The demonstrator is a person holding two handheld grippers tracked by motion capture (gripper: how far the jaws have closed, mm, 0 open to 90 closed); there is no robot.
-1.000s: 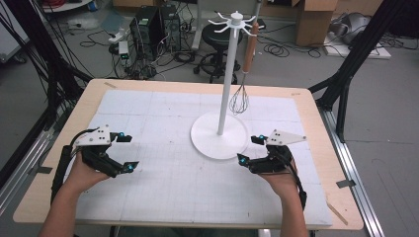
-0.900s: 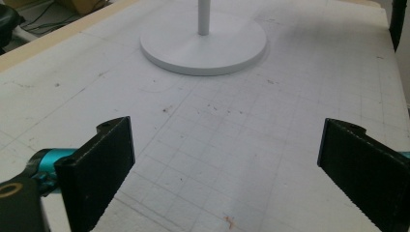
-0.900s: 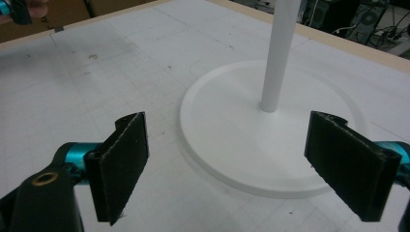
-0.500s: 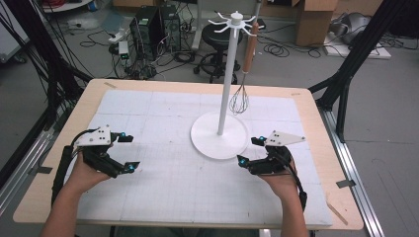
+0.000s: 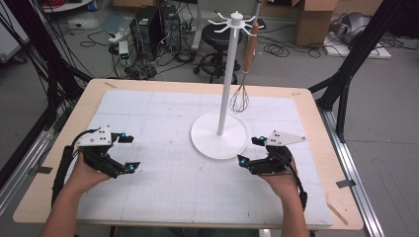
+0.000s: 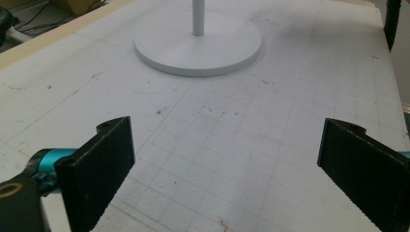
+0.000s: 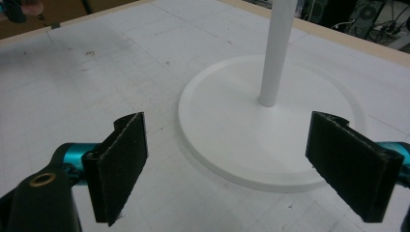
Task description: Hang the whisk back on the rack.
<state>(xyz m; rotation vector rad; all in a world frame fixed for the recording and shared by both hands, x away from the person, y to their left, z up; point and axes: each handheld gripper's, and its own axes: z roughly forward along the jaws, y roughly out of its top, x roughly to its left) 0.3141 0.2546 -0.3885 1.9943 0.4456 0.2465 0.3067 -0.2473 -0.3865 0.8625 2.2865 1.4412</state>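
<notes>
While I compare with the frame half a second back, nothing has moved. White gridded mat bare between grippers. Utensil stand upright at centre-right, whisk hanging from its hook. Right gripper, jaws wide apart, just beside the stand's base. Left gripper, jaws wide apart, well apart from it.

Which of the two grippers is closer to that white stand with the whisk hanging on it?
Right. The right gripper sits open just beside the white stand's round base, while the left gripper, also open, rests far off toward the table's left side.
</notes>
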